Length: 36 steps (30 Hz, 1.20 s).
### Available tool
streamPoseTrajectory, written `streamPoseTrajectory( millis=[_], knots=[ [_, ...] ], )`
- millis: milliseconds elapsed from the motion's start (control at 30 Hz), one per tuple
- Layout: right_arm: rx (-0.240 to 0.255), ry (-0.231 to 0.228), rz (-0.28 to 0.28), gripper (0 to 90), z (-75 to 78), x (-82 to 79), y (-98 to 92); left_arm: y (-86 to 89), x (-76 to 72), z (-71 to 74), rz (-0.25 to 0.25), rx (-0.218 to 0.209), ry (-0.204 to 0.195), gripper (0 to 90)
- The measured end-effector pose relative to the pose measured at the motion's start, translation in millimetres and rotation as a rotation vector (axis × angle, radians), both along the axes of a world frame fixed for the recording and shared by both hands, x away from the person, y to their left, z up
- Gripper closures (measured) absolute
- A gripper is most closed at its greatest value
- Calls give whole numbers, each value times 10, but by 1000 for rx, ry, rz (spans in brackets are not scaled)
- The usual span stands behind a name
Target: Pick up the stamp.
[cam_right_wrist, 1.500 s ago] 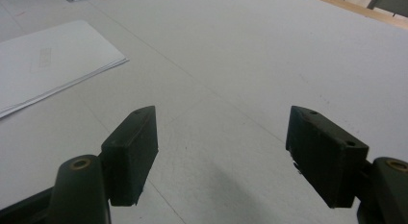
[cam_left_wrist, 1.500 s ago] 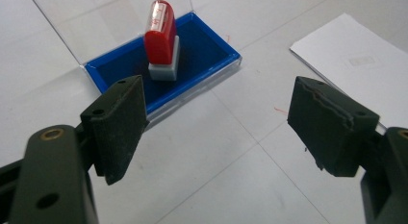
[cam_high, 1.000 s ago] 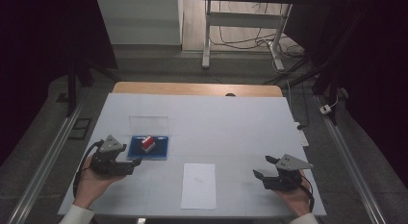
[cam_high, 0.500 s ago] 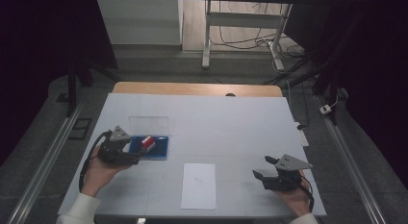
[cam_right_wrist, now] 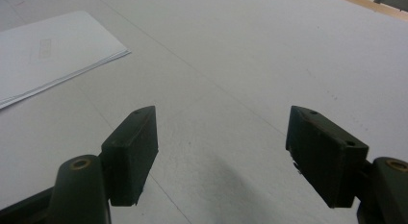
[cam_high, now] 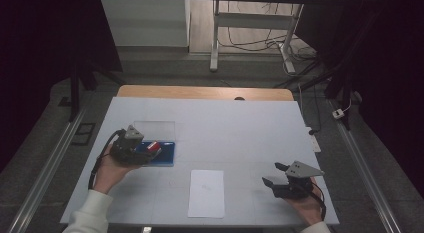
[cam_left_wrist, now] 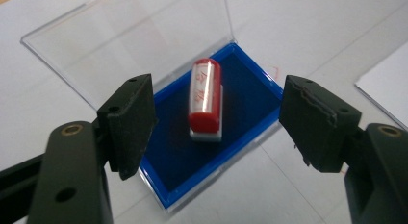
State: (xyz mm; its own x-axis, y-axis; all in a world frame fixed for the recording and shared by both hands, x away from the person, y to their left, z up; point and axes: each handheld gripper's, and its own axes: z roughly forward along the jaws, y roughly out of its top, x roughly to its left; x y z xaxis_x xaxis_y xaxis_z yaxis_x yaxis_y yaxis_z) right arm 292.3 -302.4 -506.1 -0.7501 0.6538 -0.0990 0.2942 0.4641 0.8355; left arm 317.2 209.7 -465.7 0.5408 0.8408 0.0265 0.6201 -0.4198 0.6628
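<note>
Stamp (cam_high: 153, 146) in its blue tray (cam_high: 167, 154), near-left of the table (cam_high: 240, 128); not yet gripped.
High view: my left gripper (cam_high: 145, 151) is at the tray, my right gripper (cam_high: 274, 175) wide open, idle, near right beside the paper (cam_high: 206, 193). Left gripper view: stamp (cam_left_wrist: 206, 100) lies on the blue pad between my jaws, which have just been closing, untouched. Looks light, rigid, glossy; I'd pinch its long flanks. Right gripper view: bare table ahead.

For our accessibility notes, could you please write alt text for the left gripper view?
A red stamp lies in an open blue case, framed by the left gripper with its black jaws apart on either side, touching nothing. The clear lid lies flat behind on the white table.
</note>
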Motion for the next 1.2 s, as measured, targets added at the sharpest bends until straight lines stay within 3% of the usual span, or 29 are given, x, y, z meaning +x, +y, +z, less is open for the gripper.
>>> streamPoseTrajectory(
  millis=[333, 533, 733, 1200],
  knots=[
    [-16, 9, -3, 268, -20, 2, 5, -46, 126, -87, 7, 34, 4, 376],
    [-22, 8, -4, 272, -25, -2, 8, -62, 178, -137, 3, 20, 14, 476],
    [-31, 8, -9, 275, -30, 0, 3, -68, 215, -183, -7, 9, 29, 520],
    [-40, 6, -20, 283, -33, -7, -16, -50, 253, -246, -21, 9, 52, 698]
  ],
)
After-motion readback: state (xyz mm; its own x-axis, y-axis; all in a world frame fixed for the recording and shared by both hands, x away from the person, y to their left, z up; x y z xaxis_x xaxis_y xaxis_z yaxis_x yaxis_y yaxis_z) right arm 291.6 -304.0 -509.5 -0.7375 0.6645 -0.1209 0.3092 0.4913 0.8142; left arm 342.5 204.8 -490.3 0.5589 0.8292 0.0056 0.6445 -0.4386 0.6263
